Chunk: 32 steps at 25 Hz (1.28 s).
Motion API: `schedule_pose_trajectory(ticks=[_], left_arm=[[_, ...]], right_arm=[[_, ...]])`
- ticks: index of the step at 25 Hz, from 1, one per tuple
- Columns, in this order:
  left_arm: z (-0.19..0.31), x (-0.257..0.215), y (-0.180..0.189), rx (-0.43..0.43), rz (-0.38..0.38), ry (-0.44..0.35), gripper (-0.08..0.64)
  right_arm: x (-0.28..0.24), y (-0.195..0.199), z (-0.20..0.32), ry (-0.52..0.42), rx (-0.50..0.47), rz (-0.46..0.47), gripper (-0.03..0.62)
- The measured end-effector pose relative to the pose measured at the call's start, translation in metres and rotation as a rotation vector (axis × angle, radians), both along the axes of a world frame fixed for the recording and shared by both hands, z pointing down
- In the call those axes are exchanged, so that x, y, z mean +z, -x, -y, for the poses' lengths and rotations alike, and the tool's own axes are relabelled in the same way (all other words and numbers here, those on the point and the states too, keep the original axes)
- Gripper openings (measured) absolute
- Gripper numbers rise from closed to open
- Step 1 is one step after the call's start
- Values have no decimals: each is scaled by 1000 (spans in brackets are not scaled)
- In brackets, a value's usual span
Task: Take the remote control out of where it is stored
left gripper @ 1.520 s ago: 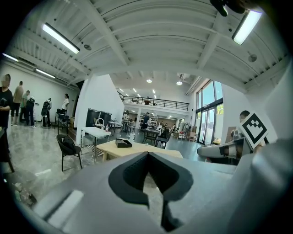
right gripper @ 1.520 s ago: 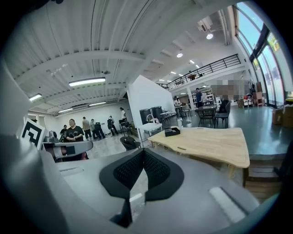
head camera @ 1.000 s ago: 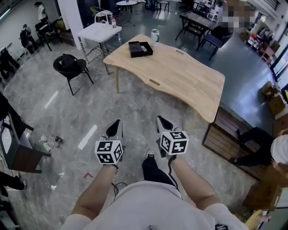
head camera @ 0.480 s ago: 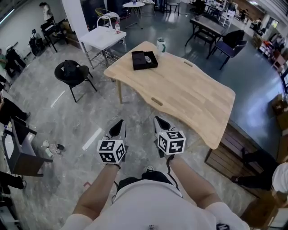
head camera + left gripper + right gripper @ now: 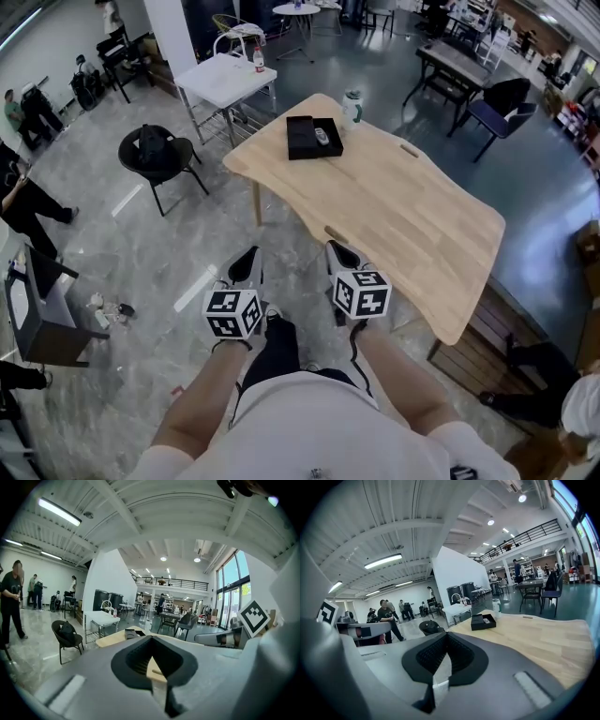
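Far on the table, a black box holds the remote; left gripper and right gripper are closed, empty

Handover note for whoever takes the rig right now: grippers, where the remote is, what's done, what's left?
Left gripper: shut, empty, held over the floor short of the wooden table.
Right gripper: shut, empty, by the table's near edge.
Remote control: lies in the open black box near the table's far corner, with a cup close by.
Done: nothing yet; box and remote are untouched and out of reach.
Left: get to the far corner, open a gripper, grip the remote and lift it out of the box.
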<state>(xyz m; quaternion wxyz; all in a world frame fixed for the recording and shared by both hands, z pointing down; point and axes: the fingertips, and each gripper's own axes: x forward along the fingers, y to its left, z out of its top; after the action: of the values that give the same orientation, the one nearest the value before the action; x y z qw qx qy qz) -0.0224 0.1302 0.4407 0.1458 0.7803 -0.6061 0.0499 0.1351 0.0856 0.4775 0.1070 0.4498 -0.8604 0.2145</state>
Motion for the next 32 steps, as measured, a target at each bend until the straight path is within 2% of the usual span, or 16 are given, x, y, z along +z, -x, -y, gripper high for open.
schedule_pose_trajectory(ticks=[6, 11, 20, 32], left_arm=[[74, 3, 23, 36, -17, -9, 2], [143, -1, 54, 75, -22, -15, 2], [239, 11, 92, 197, -23, 20, 2], [343, 21, 130, 180, -48, 34, 0]], right_arm=[[9, 27, 68, 17, 25, -11, 28], [1, 64, 132, 6, 52, -17, 28], [7, 117, 225, 28, 128, -24, 28], [19, 139, 321, 41, 134, -55, 28]])
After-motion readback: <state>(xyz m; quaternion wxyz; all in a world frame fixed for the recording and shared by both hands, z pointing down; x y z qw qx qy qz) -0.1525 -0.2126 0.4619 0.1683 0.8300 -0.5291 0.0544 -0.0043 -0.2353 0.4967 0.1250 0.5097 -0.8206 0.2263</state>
